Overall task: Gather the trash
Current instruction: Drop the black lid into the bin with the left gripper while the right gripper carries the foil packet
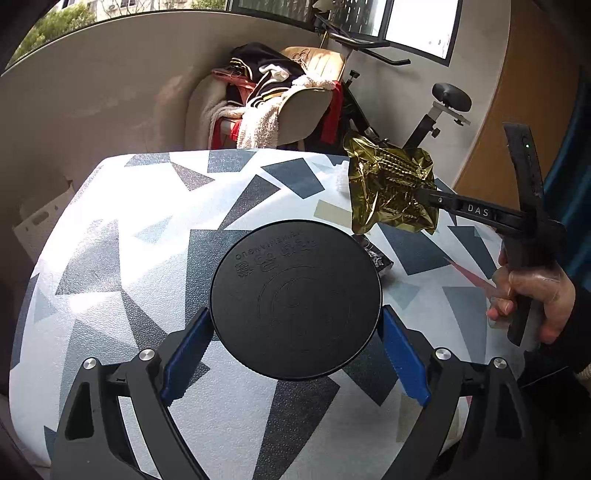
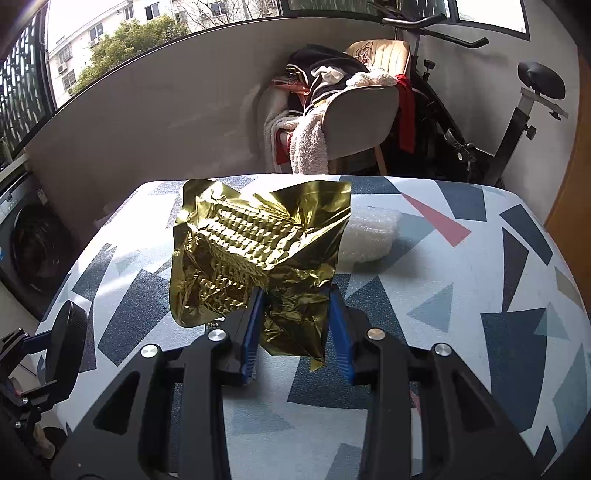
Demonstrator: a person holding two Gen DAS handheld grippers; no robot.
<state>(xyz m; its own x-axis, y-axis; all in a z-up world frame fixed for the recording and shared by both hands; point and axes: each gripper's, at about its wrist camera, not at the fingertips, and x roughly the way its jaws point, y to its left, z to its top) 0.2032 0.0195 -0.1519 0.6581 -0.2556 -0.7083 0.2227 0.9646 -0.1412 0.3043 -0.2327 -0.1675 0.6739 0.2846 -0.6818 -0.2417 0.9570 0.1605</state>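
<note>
The left gripper (image 1: pixel 295 328) clamps a black round container (image 1: pixel 295 301) by its sides, bottom toward its camera; at two o'clock the right gripper (image 2: pixel 295 325) pinches a crinkled gold wrapper (image 2: pixel 258 251) above the patterned table (image 2: pixel 461 295), presumably bound for that container; bubble wrap (image 2: pixel 369 236) waits behind.

— What's beyond the surface (image 2: pixel 424 258) with the triangle pattern?
— A grey wall (image 2: pixel 147 122), a beige chair (image 2: pixel 364 122) heaped with clothes, an exercise bike (image 2: pixel 517 122) beside it.
— And the light?
— Daylight through windows (image 2: pixel 110 33); a washing machine (image 2: pixel 26 240) stands far left.
</note>
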